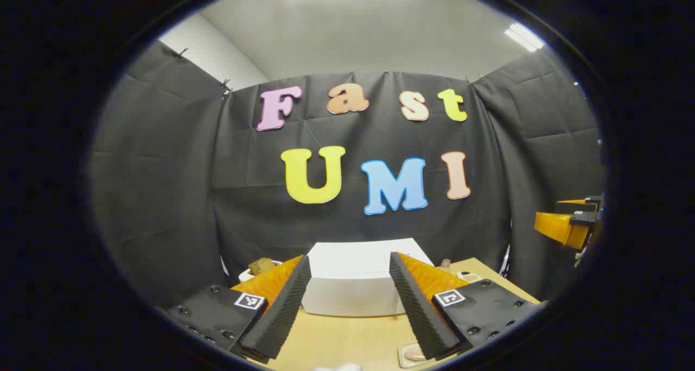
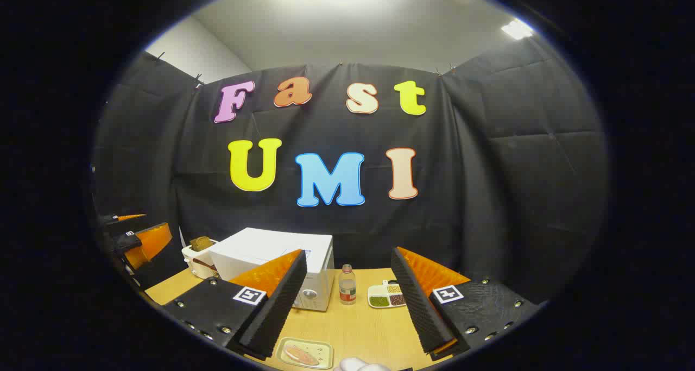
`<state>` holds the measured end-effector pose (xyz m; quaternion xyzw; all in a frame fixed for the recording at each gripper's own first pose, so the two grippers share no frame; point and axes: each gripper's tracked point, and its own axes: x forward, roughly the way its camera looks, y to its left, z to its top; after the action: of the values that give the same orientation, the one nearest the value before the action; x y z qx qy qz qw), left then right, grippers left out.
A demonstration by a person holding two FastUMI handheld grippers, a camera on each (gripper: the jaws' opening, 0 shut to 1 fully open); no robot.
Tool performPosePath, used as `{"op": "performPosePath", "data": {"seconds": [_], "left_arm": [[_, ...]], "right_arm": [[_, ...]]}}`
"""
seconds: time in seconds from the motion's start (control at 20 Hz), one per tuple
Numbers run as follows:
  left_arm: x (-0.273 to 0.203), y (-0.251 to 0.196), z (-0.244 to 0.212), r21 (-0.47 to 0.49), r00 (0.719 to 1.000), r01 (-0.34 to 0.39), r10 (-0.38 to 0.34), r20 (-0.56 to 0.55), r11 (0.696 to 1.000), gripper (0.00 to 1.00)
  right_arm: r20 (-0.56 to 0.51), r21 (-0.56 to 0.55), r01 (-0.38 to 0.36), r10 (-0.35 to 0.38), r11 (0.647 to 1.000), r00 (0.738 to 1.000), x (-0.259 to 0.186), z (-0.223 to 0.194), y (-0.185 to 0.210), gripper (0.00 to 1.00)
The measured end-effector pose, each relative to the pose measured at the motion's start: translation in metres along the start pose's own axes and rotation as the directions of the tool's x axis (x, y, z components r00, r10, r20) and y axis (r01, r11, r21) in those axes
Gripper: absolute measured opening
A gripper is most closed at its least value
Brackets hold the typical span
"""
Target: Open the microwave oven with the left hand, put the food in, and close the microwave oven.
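The white microwave (image 1: 353, 276) stands at the back of the wooden table (image 1: 347, 338), door closed, straight ahead of my left gripper (image 1: 349, 259), which is open and holds nothing. In the right gripper view the microwave (image 2: 266, 249) is left of centre, its knob facing the table front. A small tray with a slice of food (image 2: 304, 353) lies near the front edge, just below my open, unloaded right gripper (image 2: 348, 253). The same food tray (image 1: 411, 353) peeks out by the left gripper's right finger. Each gripper hovers above the table, well short of the microwave.
A toaster with bread (image 2: 200, 251) stands left of the microwave. A small bottle (image 2: 347, 285) and a divided dish of beans (image 2: 386, 296) sit to its right. The other gripper appears at the edge of each view (image 1: 567, 224) (image 2: 142, 240).
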<state>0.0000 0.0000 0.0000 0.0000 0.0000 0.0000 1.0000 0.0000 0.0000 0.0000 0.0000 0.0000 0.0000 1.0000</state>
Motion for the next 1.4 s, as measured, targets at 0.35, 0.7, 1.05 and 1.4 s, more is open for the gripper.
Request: {"op": "performPosePath", "data": {"seconds": [0.35,0.7,1.05,1.4], "left_arm": [[-0.006,-0.004,0.007,0.014,0.999,0.035,-0.036,0.016,0.999,0.95],[-0.011,0.003,0.006,0.023,0.999,0.029,-0.029,0.019,0.999,0.95],[-0.004,0.004,-0.019,0.019,1.000,0.007,-0.008,0.020,1.000,0.99],[0.043,-0.052,-0.102,-0.004,0.997,0.071,-0.071,0.008,0.997,0.97]], "right_arm": [[0.006,-0.011,0.028,-0.028,1.000,1.000,-0.007,0.000,-0.002,0.95],[0.032,-0.065,0.041,-0.039,0.997,0.999,-0.015,0.006,0.001,0.96],[0.033,-0.041,0.020,-0.019,0.999,0.999,-0.020,0.012,0.003,0.96],[0.047,-0.048,0.075,-0.073,0.996,0.996,-0.026,0.035,-0.027,0.96]]}}
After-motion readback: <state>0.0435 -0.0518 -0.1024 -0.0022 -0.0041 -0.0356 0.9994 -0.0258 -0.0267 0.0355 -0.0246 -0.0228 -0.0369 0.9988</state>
